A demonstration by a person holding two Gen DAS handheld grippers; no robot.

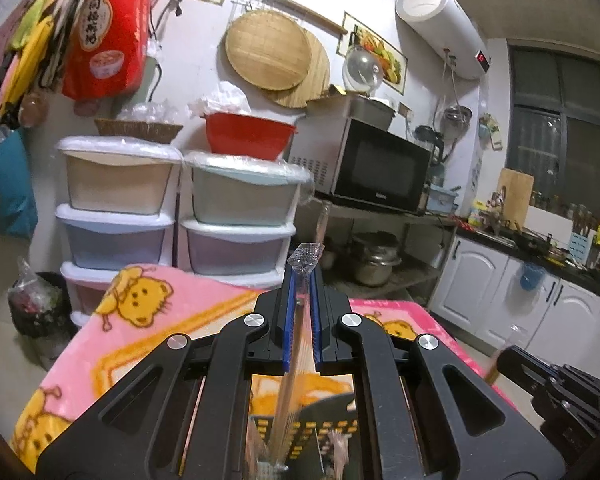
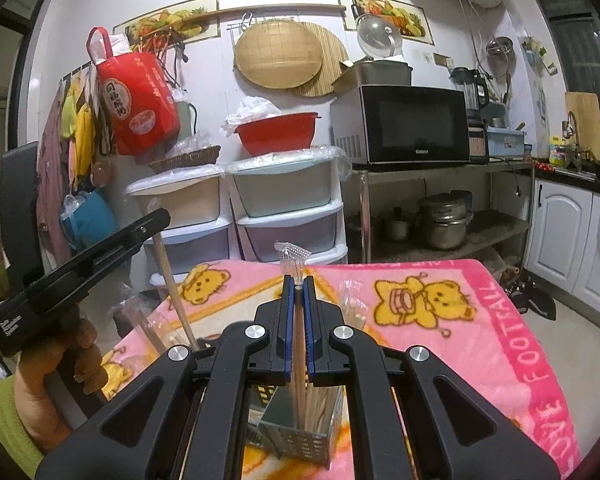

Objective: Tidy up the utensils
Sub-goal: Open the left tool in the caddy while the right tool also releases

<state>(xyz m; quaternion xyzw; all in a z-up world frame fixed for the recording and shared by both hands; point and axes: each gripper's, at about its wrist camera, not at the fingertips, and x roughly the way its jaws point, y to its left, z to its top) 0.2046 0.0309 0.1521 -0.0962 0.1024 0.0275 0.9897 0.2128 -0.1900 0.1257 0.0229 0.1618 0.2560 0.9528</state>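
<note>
Left gripper (image 1: pixel 303 300) is clamping a wrapped pair of chopsticks (image 1: pixel 290 392) between its blue pads, jaws nearly together. Left wrist view: the clear wrapper tip (image 1: pixel 306 258) is sticking out past the fingertips toward 12 o'clock, and the wooden sticks are running down toward 6 o'clock into a perforated metal holder (image 1: pixel 328 424) at the bottom edge. The holder is sitting on a pink bear-print blanket (image 1: pixel 148 312). The lower end of the sticks is blurred. At 4 o'clock a black part of the other gripper (image 1: pixel 556 392) is showing.

Right wrist view: right gripper (image 2: pixel 299 300) is likewise pinching a wrapped chopstick pair (image 2: pixel 299 360), jaws almost closed on it, plastic tip (image 2: pixel 292 256) poking out at 12 o'clock. The sticks are reaching down to 6 o'clock into the metal holder (image 2: pixel 296 440), which is already containing several more sticks. At 9 o'clock a hand (image 2: pixel 60 364) is holding the left gripper (image 2: pixel 156 220), with its chopsticks (image 2: pixel 176 292) slanting down toward the holder. Loose wrapped packs (image 2: pixel 352 308) are lying on the blanket (image 2: pixel 500 320) at 1 o'clock of the holder.
</note>
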